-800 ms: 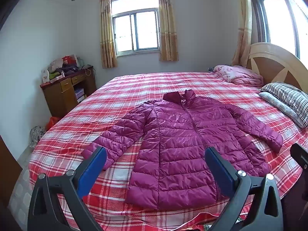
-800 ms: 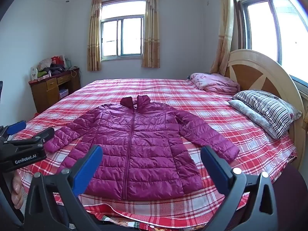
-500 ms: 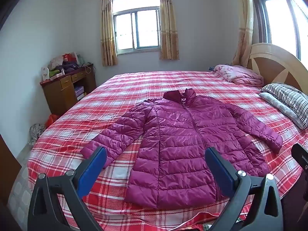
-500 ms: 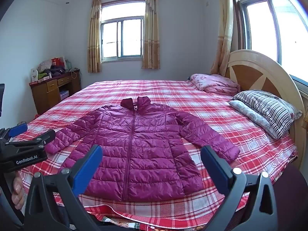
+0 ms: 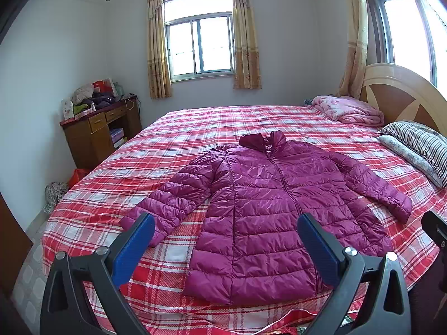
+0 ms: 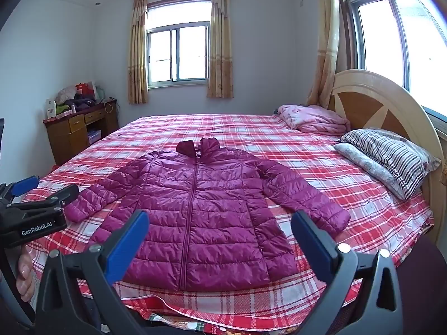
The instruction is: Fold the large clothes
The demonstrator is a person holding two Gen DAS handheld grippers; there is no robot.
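We see the jacket [image 5: 268,212] spread flat and zipped on the bed [image 5: 195,128]. Our left gripper [image 5: 225,236] and right gripper [image 6: 220,233] hover near its hem, fingers apart, holding nothing.

**What the two cameras do not show fully**

From the left wrist view, the right gripper [image 5: 435,230] is only a dark piece at the right edge, so I cannot tell how its jaws stand. The left gripper [image 5: 223,241] hides the end of one sleeve of the jacket [image 5: 265,209] behind a blue pad. In the right wrist view, the hand [image 6: 23,276] on the left gripper's handle is cut off by the frame; only some fingers show. The things piled on the wooden desk [image 6: 78,131] are too small to name. The striped pillow [image 5: 419,148] runs out of the picture at the right side.
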